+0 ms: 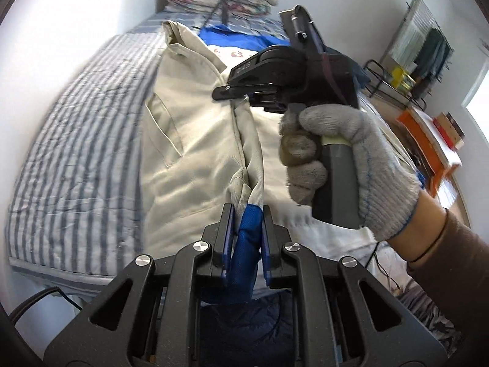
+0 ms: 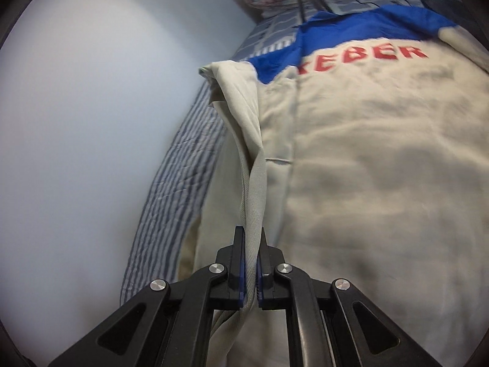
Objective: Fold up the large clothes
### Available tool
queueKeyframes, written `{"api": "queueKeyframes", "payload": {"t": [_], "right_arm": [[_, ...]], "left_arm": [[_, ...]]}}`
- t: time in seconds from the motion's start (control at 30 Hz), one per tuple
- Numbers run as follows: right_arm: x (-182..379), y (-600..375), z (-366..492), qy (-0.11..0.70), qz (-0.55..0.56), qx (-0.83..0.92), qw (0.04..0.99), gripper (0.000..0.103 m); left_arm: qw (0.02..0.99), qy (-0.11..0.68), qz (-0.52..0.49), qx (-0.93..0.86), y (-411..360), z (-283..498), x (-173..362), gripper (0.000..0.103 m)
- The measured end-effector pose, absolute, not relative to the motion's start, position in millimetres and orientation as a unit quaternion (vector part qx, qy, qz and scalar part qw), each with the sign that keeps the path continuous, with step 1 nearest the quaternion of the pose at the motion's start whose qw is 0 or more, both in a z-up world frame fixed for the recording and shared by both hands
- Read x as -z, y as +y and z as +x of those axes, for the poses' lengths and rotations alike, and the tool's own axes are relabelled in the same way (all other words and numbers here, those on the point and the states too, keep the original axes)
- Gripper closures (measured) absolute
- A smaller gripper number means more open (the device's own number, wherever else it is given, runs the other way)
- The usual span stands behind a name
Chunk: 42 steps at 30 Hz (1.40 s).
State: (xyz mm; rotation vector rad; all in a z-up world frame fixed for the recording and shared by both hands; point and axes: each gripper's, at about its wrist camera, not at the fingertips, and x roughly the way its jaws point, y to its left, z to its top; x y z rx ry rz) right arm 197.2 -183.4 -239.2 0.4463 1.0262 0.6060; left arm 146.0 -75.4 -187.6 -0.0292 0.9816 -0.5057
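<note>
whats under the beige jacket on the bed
A blue-and-white striped quilt shows beside the beige jacket on the wall side and beyond its collar. Whether the quilt continues beneath it cannot be seen: the jacket covers that part.

In the left wrist view the striped bed (image 1: 76, 140) lies bare along the left of the frame, hemmed by the white wall (image 1: 61, 15). The gloved hand (image 1: 345, 165) and its right tool (image 1: 227, 91) fill the centre right. Behind them a wire rack (image 1: 406, 70) and stacked books (image 1: 440, 143) crowd the right edge.

Red lettering (image 2: 362, 58) on the jacket (image 2: 366, 168) is blurred, partly unreadable.
</note>
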Motion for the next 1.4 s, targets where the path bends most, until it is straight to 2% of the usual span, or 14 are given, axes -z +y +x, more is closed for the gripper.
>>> {"api": "queueKeyframes", "payload": {"t": [0.3,0.4,0.5,0.53,0.57,0.6,0.73,0.83,0.9,1.0,1.4], "right_arm": [[274.7,-206.0,195.7,0.506,0.238,-0.250,0.791,0.100],[269.4,-202.7,197.0,0.504,0.216,-0.257,0.796,0.099],[256.0,-201.6,201.9,0.488,0.173,-0.265,0.813,0.084],[246.5,-203.4,202.1,0.473,0.157,-0.262,0.826,0.069],[236.8,-205.5,203.8,0.459,0.143,-0.262,0.837,0.061],[228.0,-207.0,206.9,0.449,0.133,-0.265,0.843,0.058],[192.4,-209.3,232.7,0.416,0.100,-0.274,0.861,0.056],[171.3,-207.8,256.3,0.390,0.086,-0.275,0.875,0.034],[162.8,-202.4,273.3,0.379,0.079,-0.276,0.879,0.030],[156.4,-185.9,301.9,0.378,0.069,-0.284,0.878,0.019],[174.2,-111.2,386.9,0.415,0.011,-0.247,0.876,0.018]], "left_arm": [[0.847,0.453,-0.046,0.274,-54.7,139.5,172.2,0.087],[0.853,0.452,-0.066,0.250,-39.1,147.3,170.4,0.087],[0.851,0.464,-0.093,0.227,-25.0,160.2,179.6,0.087],[0.848,0.469,-0.102,0.225,-23.1,162.5,182.8,0.087],[0.844,0.474,-0.109,0.224,-23.1,163.8,185.9,0.087],[0.842,0.478,-0.111,0.225,-25.4,164.8,188.2,0.087],[0.840,0.483,-0.097,0.228,-41.7,167.6,194.8,0.087],[0.838,0.489,-0.088,0.227,-51.3,171.2,199.5,0.087],[0.835,0.494,-0.088,0.227,-56.1,174.4,203.3,0.087],[0.829,0.503,-0.093,0.225,-60.8,181.3,211.0,0.087],[0.810,0.527,-0.097,0.239,-76.2,190.8,225.6,0.087]]}}
